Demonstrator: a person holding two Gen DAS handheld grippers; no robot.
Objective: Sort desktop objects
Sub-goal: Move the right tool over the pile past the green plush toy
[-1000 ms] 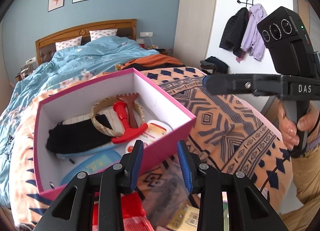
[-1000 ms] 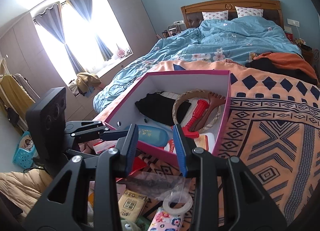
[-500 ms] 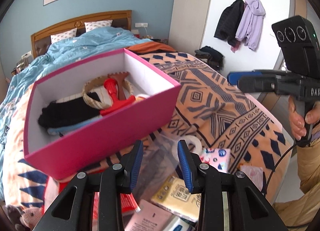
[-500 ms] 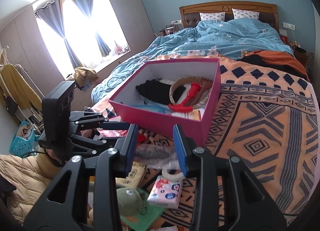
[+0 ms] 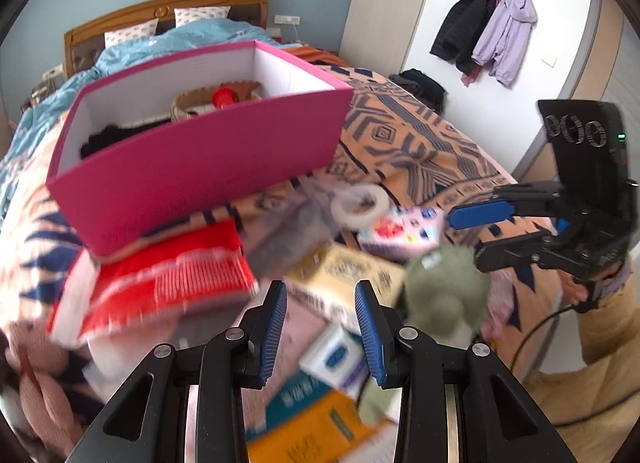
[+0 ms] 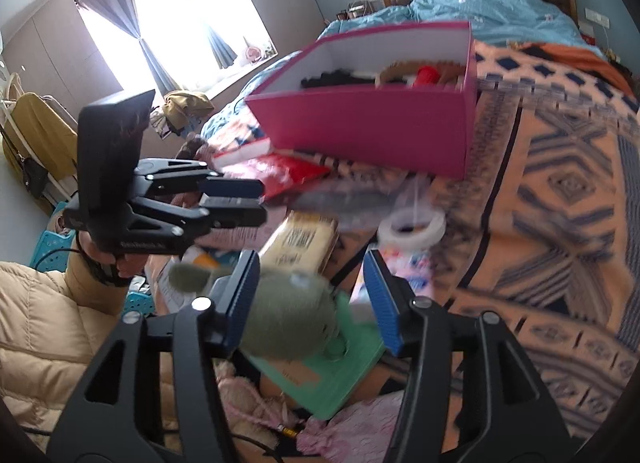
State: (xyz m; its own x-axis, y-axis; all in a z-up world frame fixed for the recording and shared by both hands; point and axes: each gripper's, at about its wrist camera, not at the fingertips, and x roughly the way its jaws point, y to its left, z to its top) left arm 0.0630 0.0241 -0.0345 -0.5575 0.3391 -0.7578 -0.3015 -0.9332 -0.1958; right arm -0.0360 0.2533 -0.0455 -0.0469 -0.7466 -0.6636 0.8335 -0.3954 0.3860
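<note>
Left wrist view: the pink box (image 5: 200, 171) sits on the patterned bed cover (image 5: 420, 143), open-topped, and inside it I can make out a black cloth (image 5: 108, 137), a woven ring (image 5: 192, 105) and a red handle (image 5: 224, 95). In front of the box lie a red packet (image 5: 172, 283), a tape roll (image 5: 360, 203), a yellowish packet (image 5: 348, 279) and a green plush toy (image 5: 444, 291), all blurred. The left hand-held gripper (image 5: 320, 327) hangs over this pile with a narrow gap and nothing between the pads. Right wrist view: the same pink box (image 6: 372, 127) shows the black cloth (image 6: 332, 79) and red handle (image 6: 426, 75) over its rim. The right hand-held gripper (image 6: 316, 299) is opening, the green plush toy (image 6: 288, 319) between its jaws, whether the pads touch it I cannot tell.
</note>
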